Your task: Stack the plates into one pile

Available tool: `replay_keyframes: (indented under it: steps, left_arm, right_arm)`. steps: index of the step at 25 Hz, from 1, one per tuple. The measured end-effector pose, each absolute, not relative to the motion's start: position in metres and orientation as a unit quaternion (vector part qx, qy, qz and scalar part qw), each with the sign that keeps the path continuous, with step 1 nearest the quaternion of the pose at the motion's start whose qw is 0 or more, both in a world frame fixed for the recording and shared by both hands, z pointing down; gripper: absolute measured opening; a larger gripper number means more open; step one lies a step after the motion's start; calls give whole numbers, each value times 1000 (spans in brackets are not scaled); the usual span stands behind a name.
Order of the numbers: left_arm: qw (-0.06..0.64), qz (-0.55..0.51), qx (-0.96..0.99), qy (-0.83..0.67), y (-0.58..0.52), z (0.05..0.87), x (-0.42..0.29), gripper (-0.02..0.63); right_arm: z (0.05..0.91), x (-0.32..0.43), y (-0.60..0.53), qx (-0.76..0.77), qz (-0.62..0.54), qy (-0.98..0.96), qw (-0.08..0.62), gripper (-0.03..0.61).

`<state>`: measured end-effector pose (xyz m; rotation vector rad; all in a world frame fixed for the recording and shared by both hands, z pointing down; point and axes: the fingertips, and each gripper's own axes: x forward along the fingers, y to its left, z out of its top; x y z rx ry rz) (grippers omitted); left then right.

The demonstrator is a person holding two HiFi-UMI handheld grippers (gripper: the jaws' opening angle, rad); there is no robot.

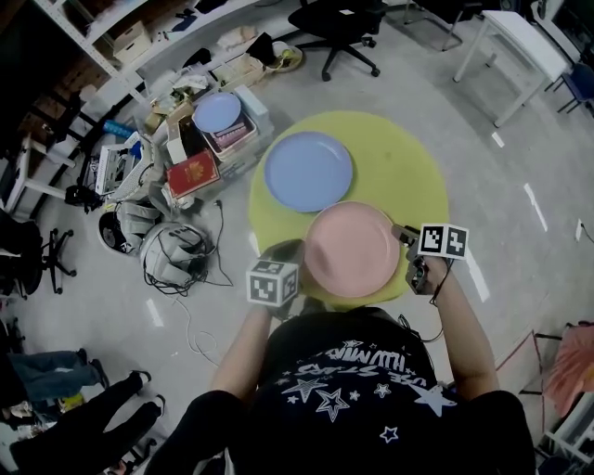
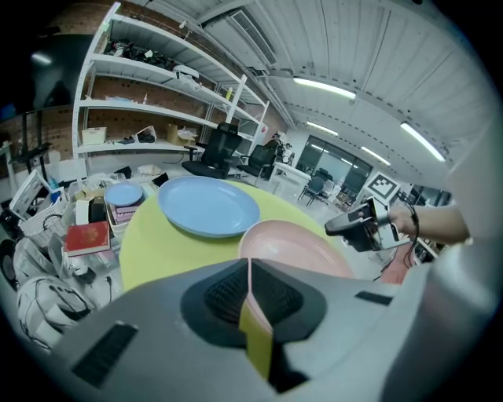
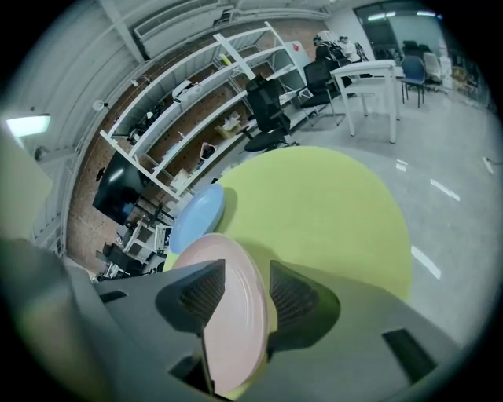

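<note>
Lime-yellow round table [image 1: 408,167] stands on a grey floor, with cluttered shelves [image 2: 149,78] and an office chair [image 1: 339,23] beyond it. A blue plate [image 1: 308,171] lies on the far side of the tabletop. A pink plate [image 1: 353,249] sits just beside it, at the edge nearest the person. The left gripper [image 1: 291,252] has its jaws pinched tight on the pink plate's rim. The right gripper [image 1: 408,237] has its jaws spread wide, with the opposite rim between them but not clamped.
</note>
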<state>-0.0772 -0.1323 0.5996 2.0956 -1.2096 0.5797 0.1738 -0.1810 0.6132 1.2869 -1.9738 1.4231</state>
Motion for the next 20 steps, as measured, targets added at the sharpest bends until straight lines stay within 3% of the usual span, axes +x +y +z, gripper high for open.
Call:
replay_keyframes:
  steps: [3, 11, 15, 18, 20]
  left_arm:
    - [321, 215, 790, -476, -139, 599, -88, 21]
    - [337, 198, 760, -519, -153, 595, -118, 21]
    - [346, 192, 748, -533, -158, 598, -128, 21]
    - [351, 189, 738, -544, -163, 601, -135, 21]
    - [356, 187, 731, -550, -166, 603, -138, 21]
  right_arm:
    - [604, 160, -214, 450, 484, -725, 194, 181]
    - [593, 112, -284, 400, 453, -768, 212, 94]
    - [604, 89, -299, 364, 468, -772, 229, 97]
    - [614, 77, -313, 354, 477, -770, 232, 166]
    - [621, 72, -322, 350, 488, -764, 235, 167]
